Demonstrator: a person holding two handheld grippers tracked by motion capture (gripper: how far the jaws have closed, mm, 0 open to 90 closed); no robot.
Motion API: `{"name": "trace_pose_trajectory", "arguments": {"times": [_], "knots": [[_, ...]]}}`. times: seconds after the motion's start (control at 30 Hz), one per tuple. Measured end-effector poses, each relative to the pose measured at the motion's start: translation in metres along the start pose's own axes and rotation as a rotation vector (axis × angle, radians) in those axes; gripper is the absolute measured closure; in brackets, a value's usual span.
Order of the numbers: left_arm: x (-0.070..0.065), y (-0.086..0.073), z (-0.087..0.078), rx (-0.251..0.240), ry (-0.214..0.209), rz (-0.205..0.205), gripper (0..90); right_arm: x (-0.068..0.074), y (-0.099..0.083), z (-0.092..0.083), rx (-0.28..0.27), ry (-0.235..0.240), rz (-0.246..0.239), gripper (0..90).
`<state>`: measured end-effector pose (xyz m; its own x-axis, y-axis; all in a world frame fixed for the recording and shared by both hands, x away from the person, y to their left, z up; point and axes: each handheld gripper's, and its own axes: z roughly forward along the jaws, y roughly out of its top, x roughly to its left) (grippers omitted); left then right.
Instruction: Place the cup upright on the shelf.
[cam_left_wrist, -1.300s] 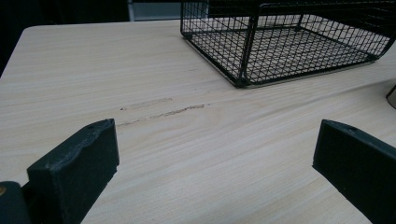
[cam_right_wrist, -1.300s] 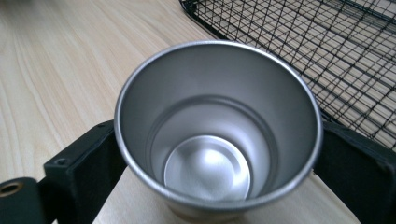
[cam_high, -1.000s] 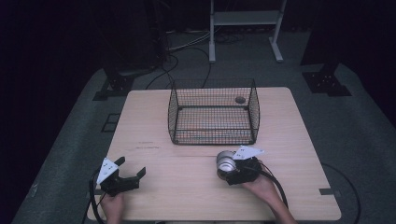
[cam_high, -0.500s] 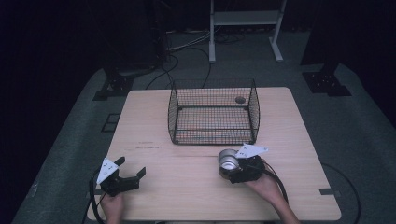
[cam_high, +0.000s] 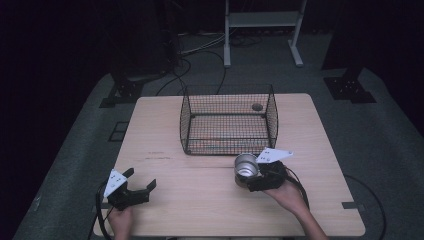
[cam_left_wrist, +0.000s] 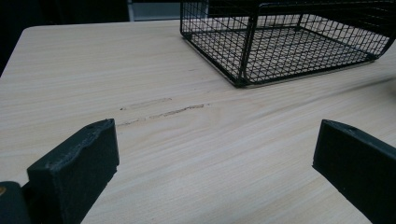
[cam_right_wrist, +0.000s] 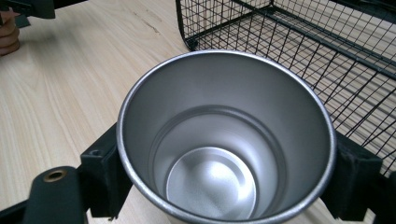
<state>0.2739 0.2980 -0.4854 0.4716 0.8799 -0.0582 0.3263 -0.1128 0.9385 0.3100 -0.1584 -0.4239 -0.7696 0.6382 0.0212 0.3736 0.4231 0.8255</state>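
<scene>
A light wooden worktop (cam_high: 210, 210) is set on a grey carpet floor (cam_high: 75, 165). The room around it is kept very dark, and no walls can be made out. A white metal stand (cam_high: 262, 22) is seen at the back, on two legs. Black cables (cam_high: 200, 47) are spread over the floor near it. Two flat black feet (cam_high: 122, 92) (cam_high: 349, 86) of other stands are placed left and right behind the worktop. A faint scratch mark (cam_left_wrist: 161, 109) is seen on the wood.
</scene>
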Motion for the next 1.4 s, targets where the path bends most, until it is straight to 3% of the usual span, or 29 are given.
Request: {"name": "trace_pose_trajectory", "arguments": {"times": [0.43,0.53,0.8,1.4], "knots": [[0.0,0.0,0.0,0.001,0.0,0.001,0.0,-0.001,0.016,-0.004,0.003,0.027,-0.009,17.5],[0.0,0.0,0.0,0.002,0.0,0.001,0.0,0.0,0.02,-0.005,0.006,0.022,-0.026,17.5],[0.0,0.0,0.0,0.002,0.0,0.001,0.0,-0.004,0.033,-0.014,-0.027,-0.001,-0.018,17.8],[0.0,0.0,0.0,-0.002,0.0,-0.002,0.0,-0.003,0.07,-0.011,-0.012,-0.003,-0.076,17.8]]}}
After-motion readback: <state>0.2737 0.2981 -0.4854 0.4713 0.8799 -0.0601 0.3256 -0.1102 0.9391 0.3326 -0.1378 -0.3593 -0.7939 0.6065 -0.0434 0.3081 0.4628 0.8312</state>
